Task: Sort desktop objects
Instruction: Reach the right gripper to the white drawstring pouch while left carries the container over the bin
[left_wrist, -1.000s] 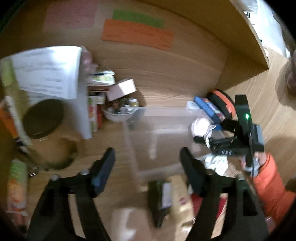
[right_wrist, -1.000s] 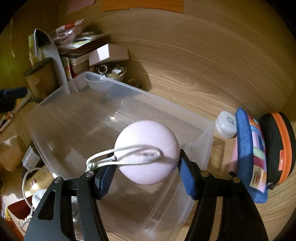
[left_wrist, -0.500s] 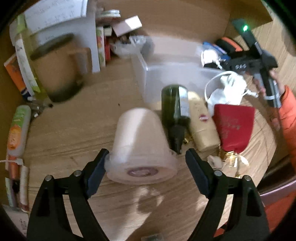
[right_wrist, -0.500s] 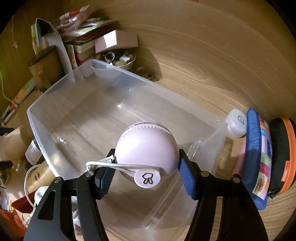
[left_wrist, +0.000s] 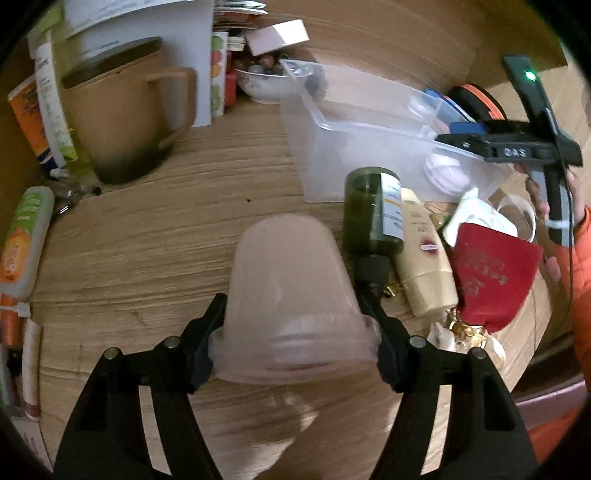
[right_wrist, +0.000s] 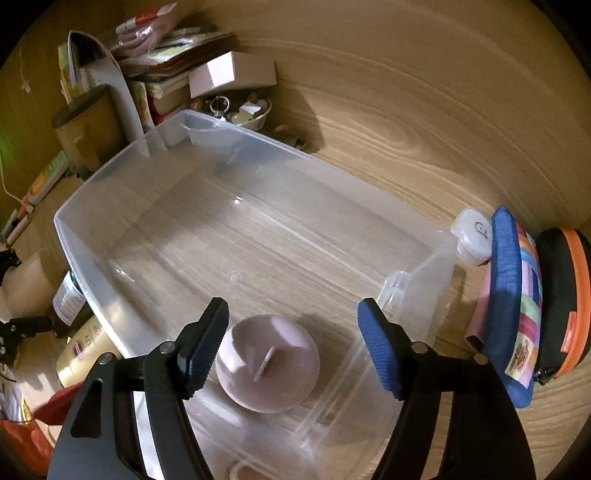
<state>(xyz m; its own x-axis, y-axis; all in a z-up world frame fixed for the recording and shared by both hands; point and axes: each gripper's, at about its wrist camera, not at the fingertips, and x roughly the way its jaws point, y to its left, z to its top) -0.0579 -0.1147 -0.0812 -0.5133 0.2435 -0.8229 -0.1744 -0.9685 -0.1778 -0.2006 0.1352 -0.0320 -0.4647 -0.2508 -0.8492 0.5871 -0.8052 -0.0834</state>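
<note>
Now the wooden desk (left_wrist: 155, 236) holds your clear bin (right_wrist: 258, 236). Your left gripper (left_wrist: 295, 332) is closing around the frosted cup (left_wrist: 291, 295) lying on it. Your right gripper (right_wrist: 291, 347) is opening, and the pink ball (right_wrist: 267, 363) sits loose inside the bin.
</note>
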